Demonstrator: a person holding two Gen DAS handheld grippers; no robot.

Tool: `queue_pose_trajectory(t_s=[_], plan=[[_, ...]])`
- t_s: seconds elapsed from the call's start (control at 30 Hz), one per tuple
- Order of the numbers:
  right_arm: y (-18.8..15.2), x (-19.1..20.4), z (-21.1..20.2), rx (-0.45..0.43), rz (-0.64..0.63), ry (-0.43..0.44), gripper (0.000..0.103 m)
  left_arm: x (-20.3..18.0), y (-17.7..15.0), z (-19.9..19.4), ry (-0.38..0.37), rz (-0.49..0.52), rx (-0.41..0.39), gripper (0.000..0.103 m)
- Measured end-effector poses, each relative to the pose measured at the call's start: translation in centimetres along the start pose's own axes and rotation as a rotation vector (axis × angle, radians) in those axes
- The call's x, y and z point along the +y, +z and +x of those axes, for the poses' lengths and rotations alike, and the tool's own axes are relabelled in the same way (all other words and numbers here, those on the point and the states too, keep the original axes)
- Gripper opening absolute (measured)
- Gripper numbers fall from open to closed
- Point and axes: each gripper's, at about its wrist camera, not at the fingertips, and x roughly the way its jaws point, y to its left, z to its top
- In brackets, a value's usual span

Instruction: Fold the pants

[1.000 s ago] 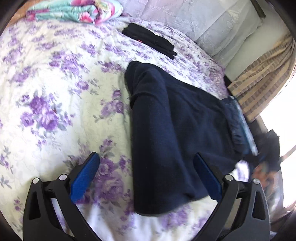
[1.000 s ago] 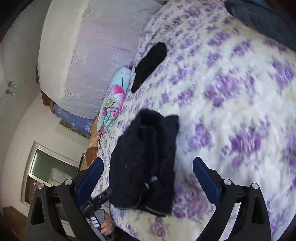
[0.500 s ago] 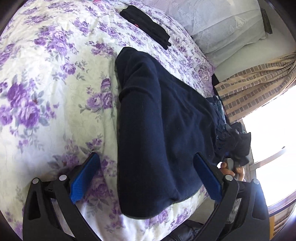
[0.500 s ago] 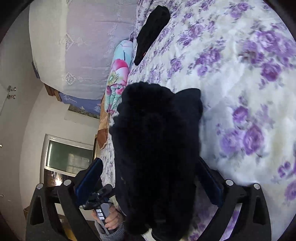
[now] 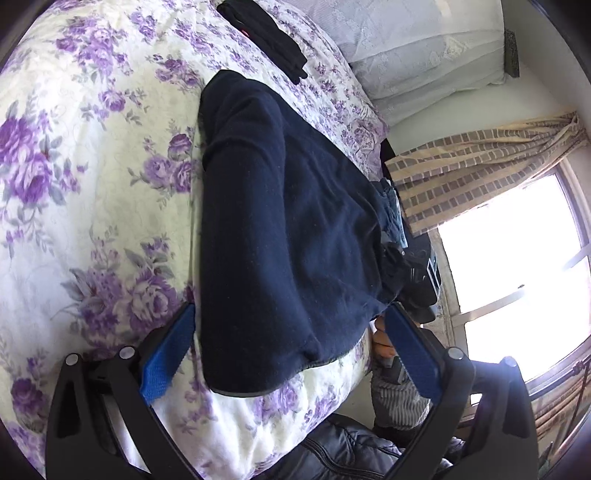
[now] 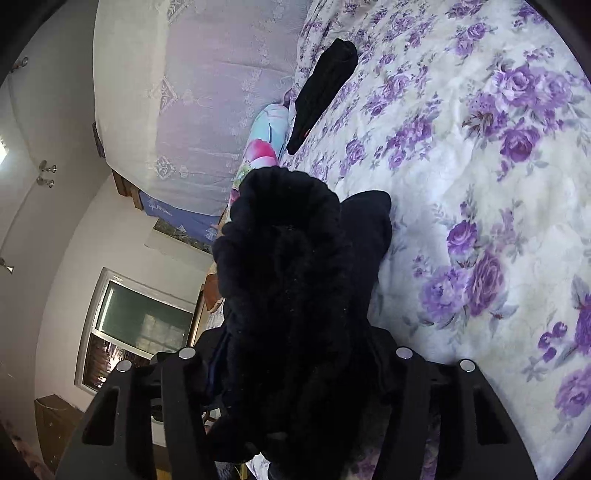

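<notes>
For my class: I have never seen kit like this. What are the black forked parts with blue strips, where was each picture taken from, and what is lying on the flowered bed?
No robot here: a person carries a hand-held two-finger gripper in each hand, each with a wide-angle camera looking along its fingers, so each picture is one gripper's own view.

In the left wrist view, the left gripper stands open, its blue pads either side of the dark navy fleece pants lying on the white bedspread with purple flowers.

In the right wrist view, the right gripper is closing, with a bunched end of the same pants between its jaws.

Farther off lies a folded black garment.
</notes>
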Motion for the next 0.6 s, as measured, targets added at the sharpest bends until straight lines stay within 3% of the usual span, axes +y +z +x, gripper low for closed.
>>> queue_pose_trajectory(t_s=[0.1,0.3,0.33,0.37,0.43,0.5,0.6], plan=[[-0.3,0.1,-0.2,-0.006,0.012,0.021,0.057,-0.3,0.6,0.4,0.006,-0.024,-0.013,0.095],[-0.2,-1.3,-0.9,-0.001,0.065,0.073,0.054,-3.5,1.3,2.3,0.152,0.1,-0.012,0.094],[-0.2,-1.3,-0.9,0.0,0.062,0.071,0.054,-3.5,1.1,2.0,0.173,0.109,-0.017,0.084],[-0.2,-1.3,-0.9,0.001,0.06,0.072,0.054,-3.1,1.0,1.6,0.189,0.107,-0.023,0.064],[-0.3,-1.2,-1.0,-0.001,0.049,0.067,0.053,-1.7,0.9,0.6,0.191,0.073,-0.034,0.043],[-0.5,-0.6,-0.8,-0.001,0.019,0.044,0.053,0.2,0.7,-0.1,0.11,0.005,-0.032,0.038],[-0.8,0.5,-1.0,-0.02,-0.005,0.013,0.049,-1.4,0.5,-0.4,0.161,0.05,-0.064,0.033]])
